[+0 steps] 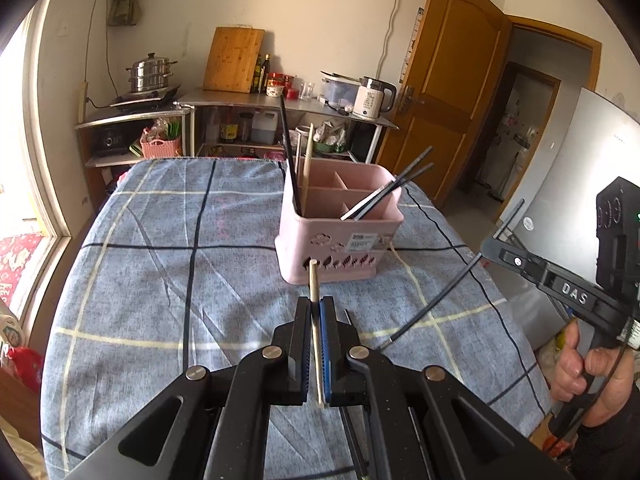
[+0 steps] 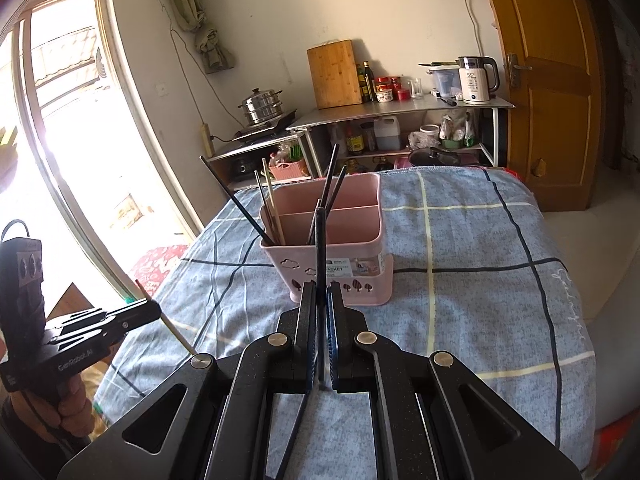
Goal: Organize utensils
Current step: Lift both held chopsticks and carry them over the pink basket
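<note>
The left gripper (image 1: 315, 304) has its jaws clamped on a pale wooden chopstick (image 1: 314, 280), tip poking forward. The right gripper (image 2: 322, 292) has its jaws pinched on a black chopstick (image 2: 319, 240). Both hover over the blue checked cloth (image 1: 160, 240) on the desk, near the pink utensil basket (image 1: 340, 248) holding more chopsticks in its compartments.

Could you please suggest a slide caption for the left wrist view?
Left gripper clamps a wooden chopstick before the pink utensil caddy on the checked tablecloth.
</note>
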